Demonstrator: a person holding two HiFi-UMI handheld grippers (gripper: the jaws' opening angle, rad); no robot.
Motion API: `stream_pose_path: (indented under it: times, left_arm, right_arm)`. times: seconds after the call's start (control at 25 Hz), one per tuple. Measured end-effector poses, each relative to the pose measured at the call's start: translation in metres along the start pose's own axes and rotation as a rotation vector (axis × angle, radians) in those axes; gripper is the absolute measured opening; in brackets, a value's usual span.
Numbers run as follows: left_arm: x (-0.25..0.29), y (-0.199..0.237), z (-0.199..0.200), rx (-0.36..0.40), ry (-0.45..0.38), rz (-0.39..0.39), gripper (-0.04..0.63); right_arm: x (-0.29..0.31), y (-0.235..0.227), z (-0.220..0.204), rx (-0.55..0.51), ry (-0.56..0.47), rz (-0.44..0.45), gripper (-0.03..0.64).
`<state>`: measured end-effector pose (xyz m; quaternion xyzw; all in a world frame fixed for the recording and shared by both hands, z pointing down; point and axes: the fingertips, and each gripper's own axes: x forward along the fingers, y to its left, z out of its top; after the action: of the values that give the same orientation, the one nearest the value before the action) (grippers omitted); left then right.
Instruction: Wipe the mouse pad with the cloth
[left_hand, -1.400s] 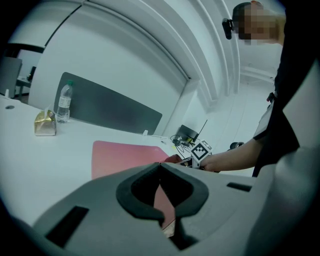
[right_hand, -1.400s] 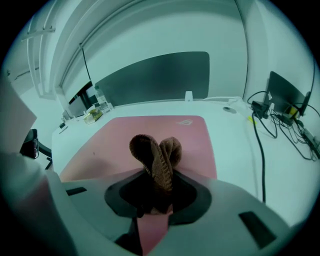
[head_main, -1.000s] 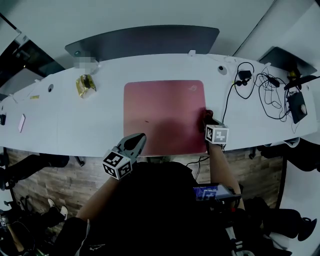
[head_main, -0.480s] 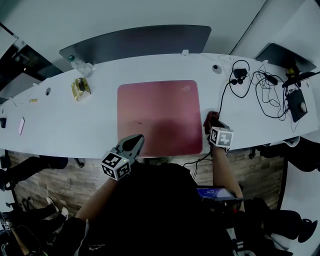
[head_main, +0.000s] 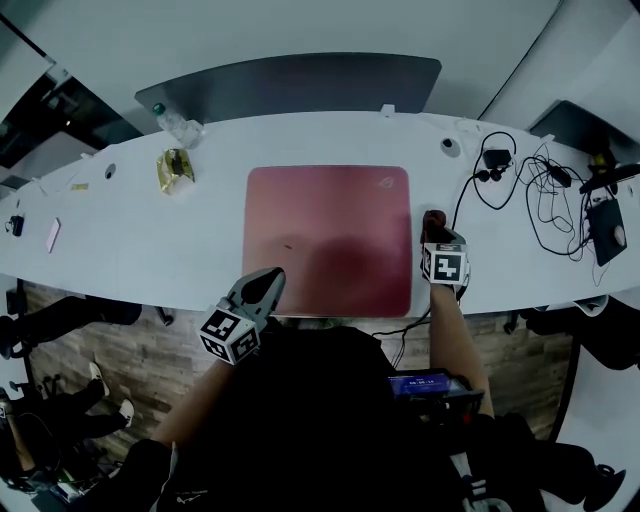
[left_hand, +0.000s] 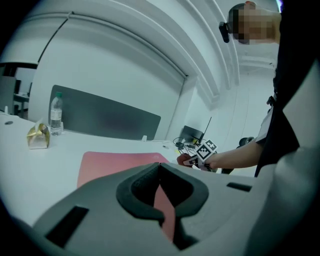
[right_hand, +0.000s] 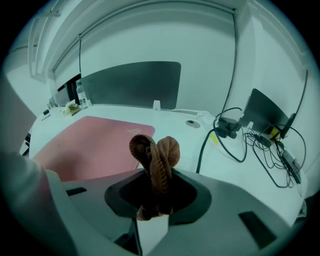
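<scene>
Brown ribbed cloth stands pinched between the jaws of the right gripper. The jaws are clamped on its lower part, and its folded top bulges up past their tips in two rounded loops. From the head view, these jaws and the cloth sit just off the right edge of the pink mouse pad, over bare white counter. Whether the cloth touches the counter cannot be told. The pad spreads out to the left of these jaws and slightly ahead, and black cables lie on the counter to their right.

The left gripper has its jaws closed together at the tips with nothing held. Only a thin slit between the dark pads shows pink behind it. The pad lies ahead of these jaws, which sit at its near left corner. A plastic bottle and a gold packet stand far ahead to their left.
</scene>
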<state>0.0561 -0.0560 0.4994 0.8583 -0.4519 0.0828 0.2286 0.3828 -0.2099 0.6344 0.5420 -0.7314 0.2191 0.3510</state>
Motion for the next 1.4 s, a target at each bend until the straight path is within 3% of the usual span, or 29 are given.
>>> stream_pose_path:
  times: [0.16,0.32,0.72,0.88,1.4]
  left_arm:
    - [-0.007,0.006,-0.003,-0.007,-0.007,0.037,0.008]
    - [-0.012,0.015,-0.011,-0.033,-0.01,0.062,0.009]
    - [-0.003,0.031,-0.016,-0.078,-0.015,0.033,0.009]
    - [-0.008,0.042,-0.019,-0.09,-0.007,0.038,0.009]
    - [-0.034,0.073,-0.025,-0.138,-0.008,0.096,0.009]
  right_arm:
    - [0.01,0.02,0.006,-0.03,0.025,0.049,0.118]
    - [0.015,0.041,0.011,0.008,0.038,0.115,0.115]
    - [0.017,0.067,0.022,0.029,0.047,0.148,0.115]
    - [0.021,0.099,0.027,0.015,0.046,0.188,0.115]
    - [0.037,0.194,0.052,0.122,0.035,0.38,0.115]
